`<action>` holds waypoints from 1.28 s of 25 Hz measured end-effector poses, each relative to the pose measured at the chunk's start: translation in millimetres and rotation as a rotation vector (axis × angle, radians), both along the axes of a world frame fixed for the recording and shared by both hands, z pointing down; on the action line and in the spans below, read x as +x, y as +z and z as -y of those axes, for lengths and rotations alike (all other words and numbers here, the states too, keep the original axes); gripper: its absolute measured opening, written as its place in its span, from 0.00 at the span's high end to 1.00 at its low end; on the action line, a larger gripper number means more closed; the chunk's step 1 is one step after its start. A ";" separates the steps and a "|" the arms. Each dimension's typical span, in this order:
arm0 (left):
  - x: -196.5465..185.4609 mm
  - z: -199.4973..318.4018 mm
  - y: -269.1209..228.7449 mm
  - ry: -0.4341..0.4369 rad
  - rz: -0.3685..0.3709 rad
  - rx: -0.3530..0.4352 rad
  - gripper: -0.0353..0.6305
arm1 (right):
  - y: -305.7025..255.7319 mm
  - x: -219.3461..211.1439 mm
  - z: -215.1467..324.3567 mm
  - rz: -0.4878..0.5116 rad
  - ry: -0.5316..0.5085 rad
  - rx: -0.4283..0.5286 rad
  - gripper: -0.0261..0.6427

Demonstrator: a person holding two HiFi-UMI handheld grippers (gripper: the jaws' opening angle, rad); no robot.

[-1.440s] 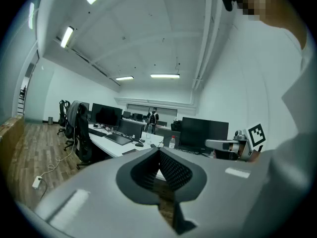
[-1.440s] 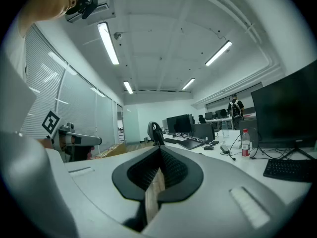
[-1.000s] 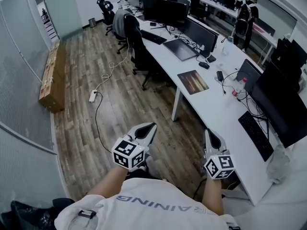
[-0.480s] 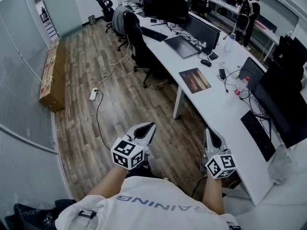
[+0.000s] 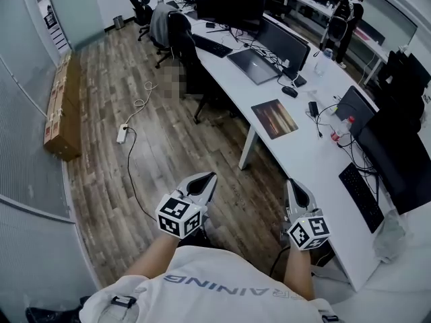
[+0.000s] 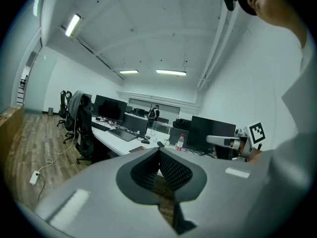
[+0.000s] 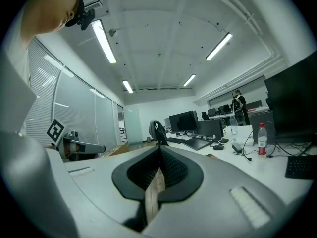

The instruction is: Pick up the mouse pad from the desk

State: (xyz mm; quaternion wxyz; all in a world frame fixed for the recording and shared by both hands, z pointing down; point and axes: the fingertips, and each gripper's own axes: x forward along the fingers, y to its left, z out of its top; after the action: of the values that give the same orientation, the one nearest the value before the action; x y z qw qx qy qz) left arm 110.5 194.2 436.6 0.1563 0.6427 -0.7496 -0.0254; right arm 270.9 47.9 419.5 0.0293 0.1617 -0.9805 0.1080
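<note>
The mouse pad (image 5: 273, 118), a brown-orange picture mat, lies flat on the white desk (image 5: 296, 160) near its front edge, ahead of me and to the right. My left gripper (image 5: 211, 179) hangs over the wooden floor, well short of the desk, jaws shut and empty. My right gripper (image 5: 294, 186) is beside the desk's near edge, also shut on nothing. In the left gripper view the left gripper (image 6: 159, 150) points along the desk row. In the right gripper view the right gripper (image 7: 159, 148) points the same way. Neither touches the mouse pad.
The desk carries monitors, a black keyboard (image 5: 362, 196), a mouse (image 5: 288, 91), cables and a bottle (image 5: 347, 125). An office chair (image 5: 176, 32) with a jacket stands at its far end. A power strip (image 5: 122, 134) with cable lies on the floor; cardboard boxes (image 5: 57, 113) line the glass wall.
I have moved forward over the floor: desk and chair have shifted in the head view. Both grippers keep their places before me, still shut.
</note>
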 end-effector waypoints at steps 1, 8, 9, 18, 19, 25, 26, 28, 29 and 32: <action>-11.8 1.0 -1.1 0.000 0.011 0.000 0.95 | -2.9 -12.3 0.8 0.000 -0.001 0.006 0.94; -86.4 5.9 -3.0 0.023 0.026 0.021 0.95 | -23.0 -93.4 20.8 -0.012 0.030 0.046 0.94; -95.3 4.8 -0.7 0.031 0.022 0.016 0.95 | -23.0 -102.5 21.3 -0.015 0.041 0.047 0.94; -164.0 12.1 19.4 0.027 -0.043 -0.018 0.95 | 0.4 -163.4 28.4 -0.077 0.052 0.021 0.94; -168.7 16.2 21.6 0.029 -0.047 -0.024 0.95 | 1.0 -167.8 33.3 -0.077 0.053 0.018 0.94; -197.3 55.9 20.1 0.039 -0.026 -0.031 0.95 | 17.2 -198.6 71.8 -0.065 0.049 -0.018 0.94; -204.0 63.7 20.8 0.033 -0.025 -0.040 0.95 | 20.8 -205.0 79.6 -0.062 0.047 -0.025 0.94; -214.7 82.3 18.0 0.027 -0.020 -0.051 0.95 | 23.3 -216.2 99.1 -0.050 0.045 -0.035 0.94; -218.8 93.5 14.3 0.029 -0.011 -0.051 0.95 | 22.0 -220.8 110.9 -0.041 0.045 -0.037 0.94; -230.8 135.3 3.5 0.045 0.023 -0.052 0.95 | 14.9 -228.2 152.1 -0.015 0.061 -0.038 0.94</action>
State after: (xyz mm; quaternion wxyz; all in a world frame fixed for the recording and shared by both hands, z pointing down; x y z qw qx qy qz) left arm -120.3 58.9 440.1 0.1647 0.6555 -0.7370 0.0050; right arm 42.8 -104.2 434.4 0.0364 0.1916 -0.9726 0.1262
